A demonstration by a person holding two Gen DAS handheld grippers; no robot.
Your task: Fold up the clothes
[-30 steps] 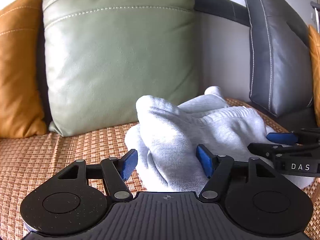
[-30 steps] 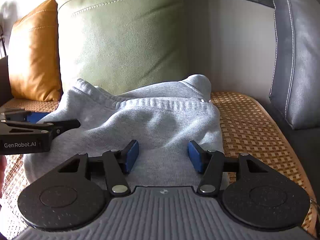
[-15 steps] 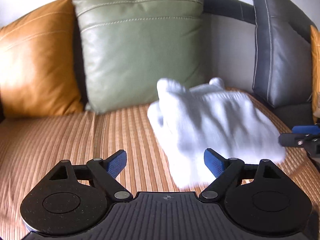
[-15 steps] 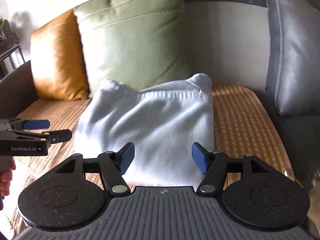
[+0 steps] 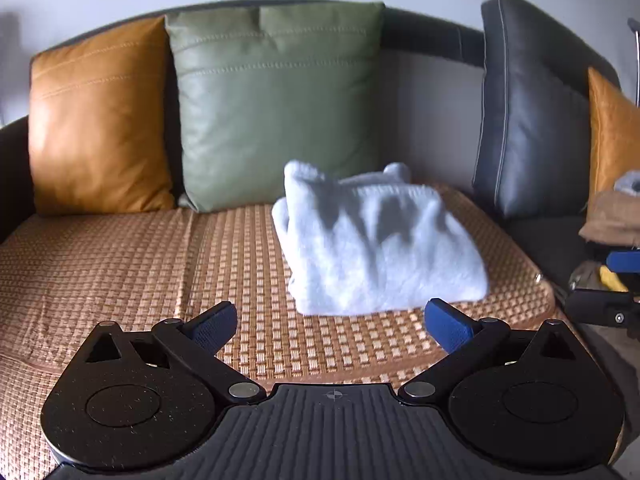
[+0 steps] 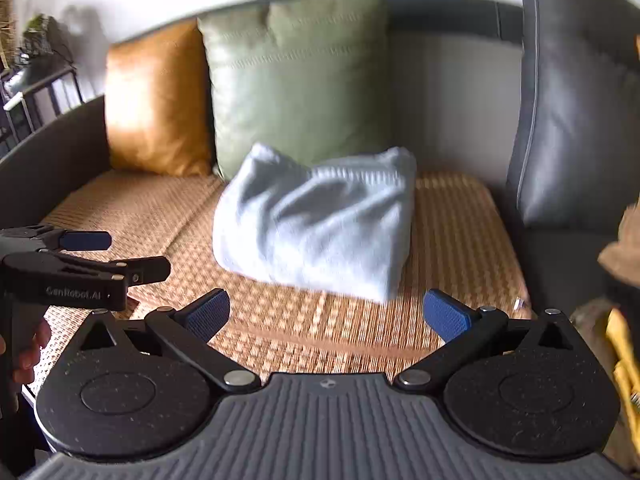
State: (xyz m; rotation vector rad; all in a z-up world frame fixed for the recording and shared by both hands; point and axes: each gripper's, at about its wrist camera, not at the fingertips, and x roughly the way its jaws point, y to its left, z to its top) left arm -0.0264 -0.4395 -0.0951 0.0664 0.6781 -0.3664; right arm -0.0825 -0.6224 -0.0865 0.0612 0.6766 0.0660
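Light grey garment [image 5: 376,248] lay folded in a compact bundle on the woven mat [image 5: 120,264] of the sofa seat, its far edge just in front of the green cushion [image 5: 276,104]; slightly blurred in both views. An orange cushion [image 5: 100,120] stood to the left of the green one, touching it, and a dark grey leather cushion [image 5: 528,112] leaned at the right end of the seat, apart from the bundle. Left gripper [image 5: 332,326] hung over the near edge of the mat, jaws spread wide, blue pads bare, nothing between them; the garment sat beyond the fingertips, not touched. Right gripper [image 6: 328,312] was likewise wide apart and empty, short of the bundle's near corner. From the right wrist view the left gripper showed at the left edge, side-on, fingers parted, with the person's left hand [image 6: 28,348] partly visible on its handle. A brownish folded item [image 5: 612,216] rested past the dark cushion at the far right; what it was could not be made out.
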